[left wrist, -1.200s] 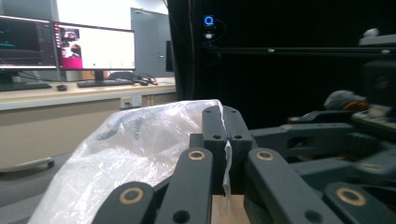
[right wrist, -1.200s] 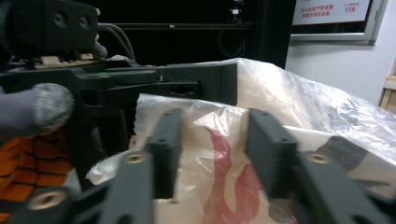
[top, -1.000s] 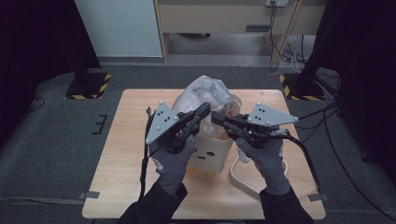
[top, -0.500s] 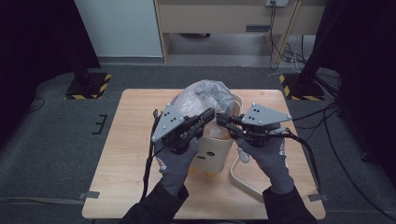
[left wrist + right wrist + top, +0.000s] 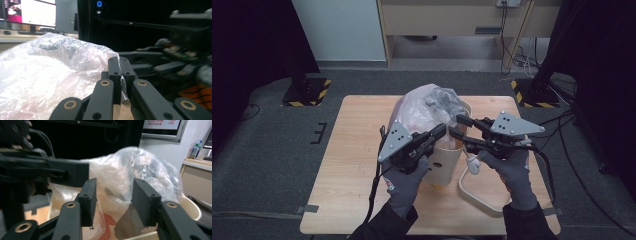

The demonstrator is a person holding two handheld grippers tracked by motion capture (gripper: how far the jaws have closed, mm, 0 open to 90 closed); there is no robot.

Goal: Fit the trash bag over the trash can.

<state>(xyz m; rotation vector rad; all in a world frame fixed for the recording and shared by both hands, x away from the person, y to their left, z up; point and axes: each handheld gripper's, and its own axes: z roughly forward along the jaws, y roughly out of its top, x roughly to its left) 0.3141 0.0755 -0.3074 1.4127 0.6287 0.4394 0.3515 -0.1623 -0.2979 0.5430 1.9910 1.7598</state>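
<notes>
Over the beige bin (image 5: 447, 155), the right gripper (image 5: 456, 125) has just opened off the plastic bag (image 5: 424, 112); the left gripper (image 5: 443, 131) stays clamped on its edge beside it, so the lining work rests on one hand.

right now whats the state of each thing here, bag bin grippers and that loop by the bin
bag: translucent, bulging up out of the bin, edge pinched
bin: upright on the table, bag inside
left gripper: shut on the bag's film
right gripper: jaws have just been opening, apart now, pads off the bag
loop: lying flat on the table, right of the bin
</notes>
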